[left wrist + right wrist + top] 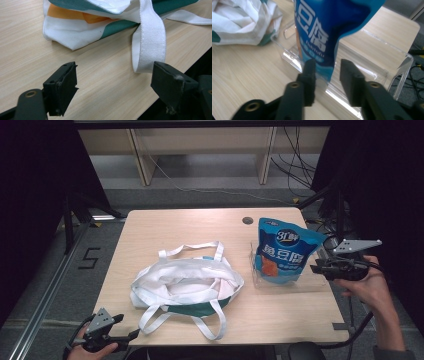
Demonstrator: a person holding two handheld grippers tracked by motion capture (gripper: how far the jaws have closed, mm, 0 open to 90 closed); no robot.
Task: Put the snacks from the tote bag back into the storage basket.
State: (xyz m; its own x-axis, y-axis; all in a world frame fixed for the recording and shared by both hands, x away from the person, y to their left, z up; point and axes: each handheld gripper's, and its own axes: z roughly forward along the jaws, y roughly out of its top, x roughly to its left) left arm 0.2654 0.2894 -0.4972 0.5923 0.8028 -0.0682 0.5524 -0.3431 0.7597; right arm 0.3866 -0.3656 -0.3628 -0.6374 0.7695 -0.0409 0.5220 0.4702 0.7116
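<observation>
On the wooden desk [280, 312] lie 3 things: 1 white tote bag [186, 281] with green and orange panels, 1 clear plastic tray [305, 282], and 1 blue snack pouch [285, 251] printed with white characters. The tote bag sits near the middle of the desk, mouth open, with 2 white webbing handles; 1 handle [150, 37] loops toward the near edge. The pouch stands upright in the tray at the right side of the desk, well apart from the bag.

There are 2 hand-held grippers. The left hand-held gripper [131, 335] hovers at the near left edge of the desk, its 2 jaws spread wide and empty, the handle loop just beyond 1 jaw. The right hand-held gripper [325, 75] reaches in from the right, its 2 jaws parted on either side of the pouch's lower edge, not clamped on it.
</observation>
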